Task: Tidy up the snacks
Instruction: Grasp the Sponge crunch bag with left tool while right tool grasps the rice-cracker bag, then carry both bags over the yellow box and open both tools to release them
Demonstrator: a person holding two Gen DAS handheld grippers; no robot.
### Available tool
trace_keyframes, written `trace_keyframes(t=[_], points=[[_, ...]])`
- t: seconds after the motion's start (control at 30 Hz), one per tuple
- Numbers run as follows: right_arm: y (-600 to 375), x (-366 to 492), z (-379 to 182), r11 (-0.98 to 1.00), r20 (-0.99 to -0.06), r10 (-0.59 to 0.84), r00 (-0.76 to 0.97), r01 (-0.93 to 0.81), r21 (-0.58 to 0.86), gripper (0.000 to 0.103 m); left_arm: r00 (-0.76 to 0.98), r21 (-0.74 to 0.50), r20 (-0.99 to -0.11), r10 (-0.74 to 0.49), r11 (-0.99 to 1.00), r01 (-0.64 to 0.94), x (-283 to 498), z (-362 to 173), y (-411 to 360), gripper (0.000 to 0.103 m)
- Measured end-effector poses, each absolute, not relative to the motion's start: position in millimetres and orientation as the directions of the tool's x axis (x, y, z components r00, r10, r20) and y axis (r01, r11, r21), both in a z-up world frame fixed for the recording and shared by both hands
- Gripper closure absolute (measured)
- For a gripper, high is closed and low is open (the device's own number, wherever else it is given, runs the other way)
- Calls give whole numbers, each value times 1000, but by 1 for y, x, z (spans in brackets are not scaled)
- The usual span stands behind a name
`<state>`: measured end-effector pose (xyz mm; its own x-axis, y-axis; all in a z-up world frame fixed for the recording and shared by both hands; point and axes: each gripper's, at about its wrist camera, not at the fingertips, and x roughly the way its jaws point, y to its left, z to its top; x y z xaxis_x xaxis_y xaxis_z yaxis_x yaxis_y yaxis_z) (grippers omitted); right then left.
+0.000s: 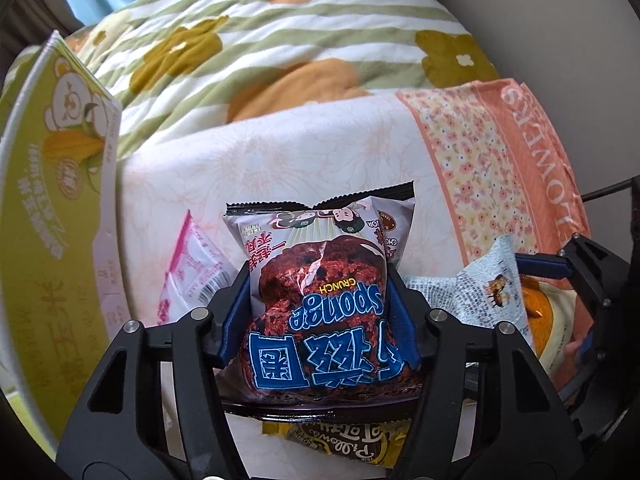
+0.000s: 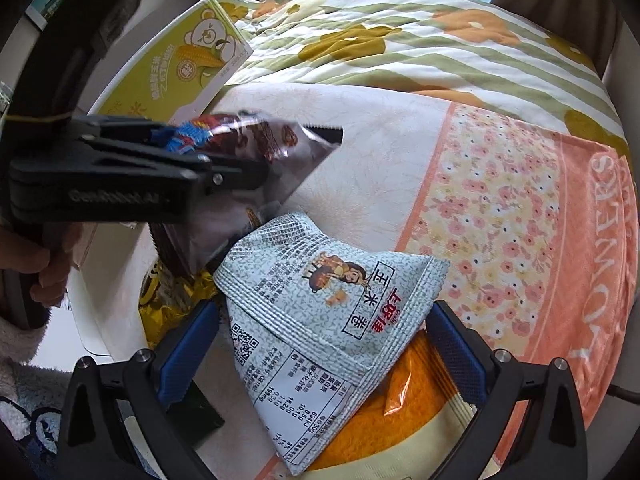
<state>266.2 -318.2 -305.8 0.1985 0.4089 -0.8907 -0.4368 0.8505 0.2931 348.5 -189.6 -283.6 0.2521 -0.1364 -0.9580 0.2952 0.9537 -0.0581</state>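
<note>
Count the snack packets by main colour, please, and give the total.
Brown and silver packet, held in the left gripper: 1
Pale grey packet: 1
Orange packet: 1
Yellow packet: 1
Pink and white packet: 1
Total: 5

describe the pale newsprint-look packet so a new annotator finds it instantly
Start at the peach towel lettered FLOWERS. At its near edge, between the open right tool's blue fingers, lies the pale triangular packet, on top of an orange pack. Only it has grey newsprint, a cartoon figure and a QR code.
</note>
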Motion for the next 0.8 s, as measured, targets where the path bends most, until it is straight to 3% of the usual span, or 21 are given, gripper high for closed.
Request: trace_keyframes(t=[0.27, 0.3, 0.33, 0.43, 0.6, 0.8], points=[[-315, 267, -310, 833, -894, 415, 168, -466, 299, 1, 304, -33, -945, -118, 963, 268, 349, -265, -182, 46], [-315, 267, -310, 828, -893, 419, 162, -472, 304, 5, 311, -26, -944, -110, 965, 261, 347, -263, -180, 46], [-313, 267, -312, 822, -895, 422, 147, -479, 309, 20, 319, -16, -942, -100, 967, 254, 346, -261, -179, 46], [-311, 267, -312, 803, -882, 455, 121, -483, 348, 32, 325, -10, -941, -94, 968, 250, 342, -258, -177, 46], [-310, 262, -307, 808, -885, 441, 148, -494, 320, 42, 338, -3, -937, -86, 971, 239, 336, -251, -177, 46], [-330, 255, -288, 841, -888, 405, 215, -468, 270, 43, 378, 6, -923, -76, 978, 210, 330, -234, -177, 46]])
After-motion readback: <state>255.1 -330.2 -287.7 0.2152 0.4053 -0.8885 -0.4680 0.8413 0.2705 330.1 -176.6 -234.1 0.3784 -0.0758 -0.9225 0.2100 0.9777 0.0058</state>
